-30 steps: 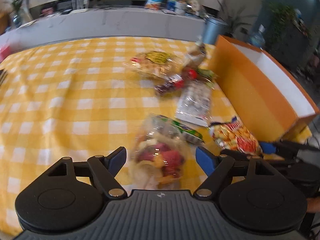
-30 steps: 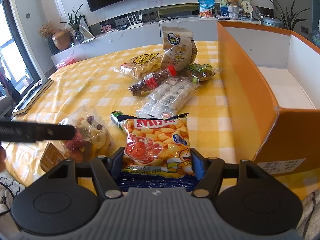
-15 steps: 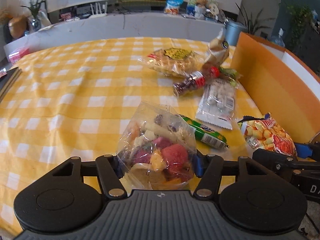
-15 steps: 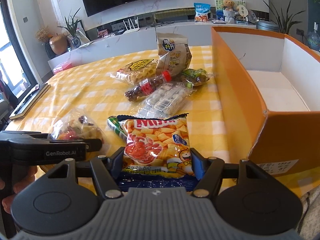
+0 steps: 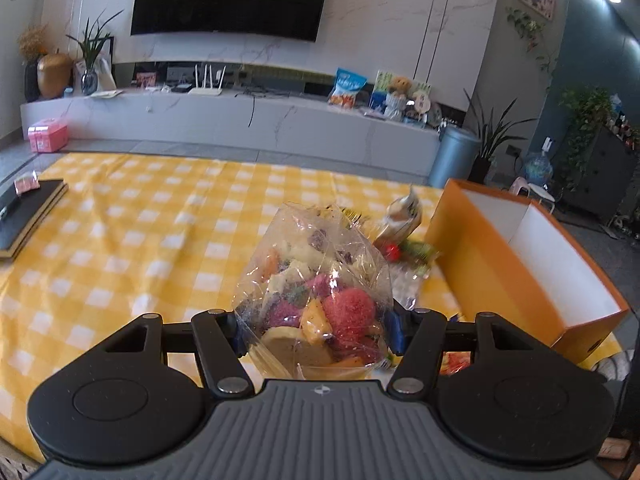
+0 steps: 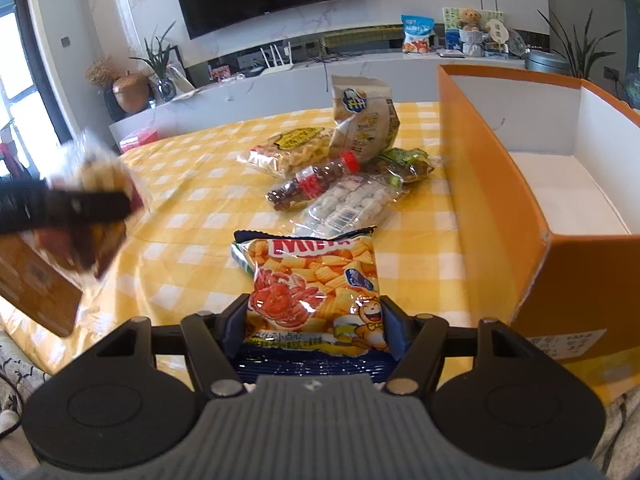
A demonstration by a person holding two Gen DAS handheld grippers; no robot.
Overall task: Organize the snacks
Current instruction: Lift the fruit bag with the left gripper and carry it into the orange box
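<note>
Left wrist view: left tool [image 5: 316, 330] is clamping a clear bag of mixed dried fruit [image 5: 316, 288] by its lower part; pads are pressing both sides, bag is standing upright w/ its long axis running away from the camera, clear of the yellow-checked desk [image 5: 120, 240]. Jaws have just been closing, w/ the bag between them.

Right wrist view: right tool [image 6: 314, 330] is gripping a crab-print chip bag [image 6: 316, 280] across its near end; bag's long axis is pointing straight ahead, far end apparently resting on the desk.

Key relation: orange box [image 5: 520, 264] is sitting open-topped to the right of both tools, near wall facing them. Right tool is nearer, box wall just beside its bag; left tool's bag is further off, w/ the right tool's lane between it and the box.

Judgement: each bag needs lifting above the box rim, then moving rightward; box interior [image 6: 568, 196] is showing bare white floor, so room is ample. Remaining snacks (bottle [image 6: 312, 184], wrapped packs) are clustering against the box's wall ahead of the tools, approx. out of both lanes. Risk: the two tools crossing if both go at once.
</note>
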